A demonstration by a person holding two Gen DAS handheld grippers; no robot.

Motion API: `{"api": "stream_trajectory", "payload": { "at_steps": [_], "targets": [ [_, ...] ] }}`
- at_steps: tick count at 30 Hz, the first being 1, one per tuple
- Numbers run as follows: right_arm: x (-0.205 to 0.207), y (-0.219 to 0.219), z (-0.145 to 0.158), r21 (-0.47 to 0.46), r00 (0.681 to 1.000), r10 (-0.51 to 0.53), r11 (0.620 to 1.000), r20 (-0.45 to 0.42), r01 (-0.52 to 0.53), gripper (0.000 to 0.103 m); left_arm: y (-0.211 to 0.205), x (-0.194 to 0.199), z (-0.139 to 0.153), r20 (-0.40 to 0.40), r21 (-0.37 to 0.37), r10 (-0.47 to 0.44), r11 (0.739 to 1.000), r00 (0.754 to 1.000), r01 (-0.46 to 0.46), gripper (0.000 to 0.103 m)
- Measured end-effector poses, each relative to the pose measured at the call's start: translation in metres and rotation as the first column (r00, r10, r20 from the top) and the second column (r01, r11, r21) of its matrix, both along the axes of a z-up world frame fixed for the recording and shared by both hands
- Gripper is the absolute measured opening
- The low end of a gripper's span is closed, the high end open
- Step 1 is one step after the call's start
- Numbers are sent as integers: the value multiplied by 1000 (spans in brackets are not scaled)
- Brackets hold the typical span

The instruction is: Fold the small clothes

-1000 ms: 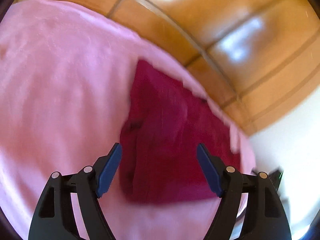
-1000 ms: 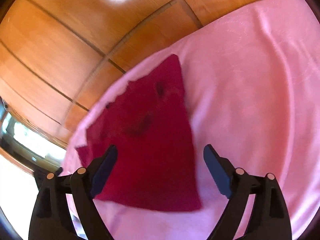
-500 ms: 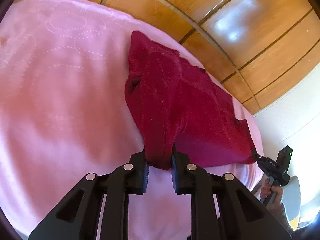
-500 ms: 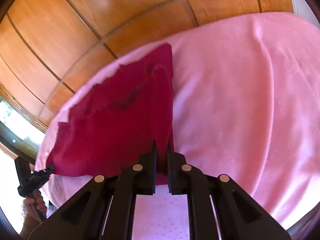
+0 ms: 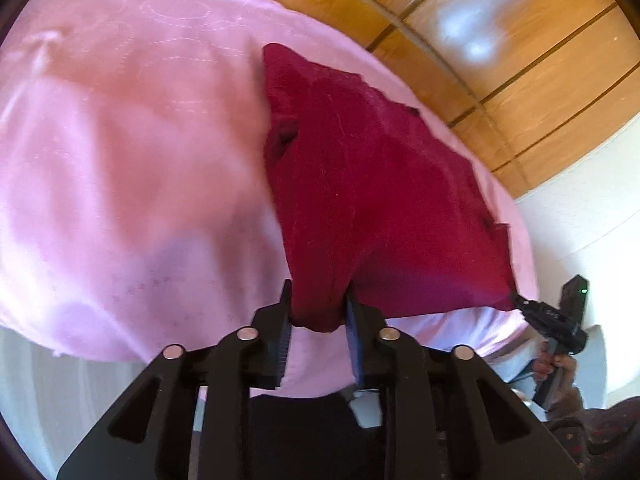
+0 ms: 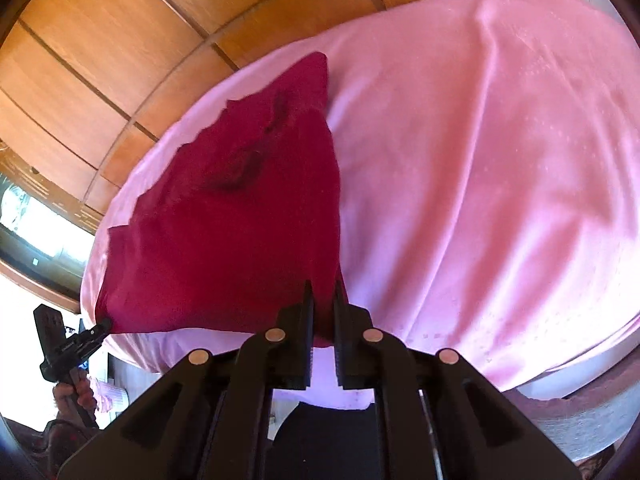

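Up close from the left wrist, the left hand-held gripper [image 5: 318, 312] pinched a bunched corner of the dark red garment [image 5: 372, 200], its jaws opening slightly with cloth between them; the garment lay on the pink bedspread [image 5: 132, 168]. From the right wrist, the right hand-held gripper [image 6: 323, 304] was clamped tight on the garment's other near corner, before wooden panelling [image 6: 100, 52].

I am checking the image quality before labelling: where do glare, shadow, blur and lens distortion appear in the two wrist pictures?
Left wrist view: white glare on the wooden panels, soft shadow on the pink sheet near the dark red garment, strong fisheye bending with dark corners. Right wrist view: slight blur overall, a washed-out bright area at the left edge, and straight panel seams appear curved.
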State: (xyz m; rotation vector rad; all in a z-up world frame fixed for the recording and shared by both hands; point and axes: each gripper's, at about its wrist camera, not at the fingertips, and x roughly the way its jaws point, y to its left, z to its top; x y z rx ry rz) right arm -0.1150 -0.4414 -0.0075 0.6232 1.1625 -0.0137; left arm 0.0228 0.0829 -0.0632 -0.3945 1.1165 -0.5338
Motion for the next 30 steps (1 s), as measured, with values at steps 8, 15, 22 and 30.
{"api": "stream_trajectory", "payload": {
  "at_steps": [8,15,22,30],
  "targets": [
    [20,6,15,-159,999,22,987,29,-17,63,-3,19,52,258,286,137,935,956,-211,88],
    [47,32,22,-255,993,93,964,68,-73,100,-24,45,61,330,385,165,876,929,-292,88],
    [65,72,-14,-271,981,193,943,-38,-196,101,-45,50,53,344,410,170,857,924,-311,92],
    [55,75,-31,-317,987,158,935,-19,-156,101,-57,43,54,389,403,135,864,911,-300,95]
  ]
}}
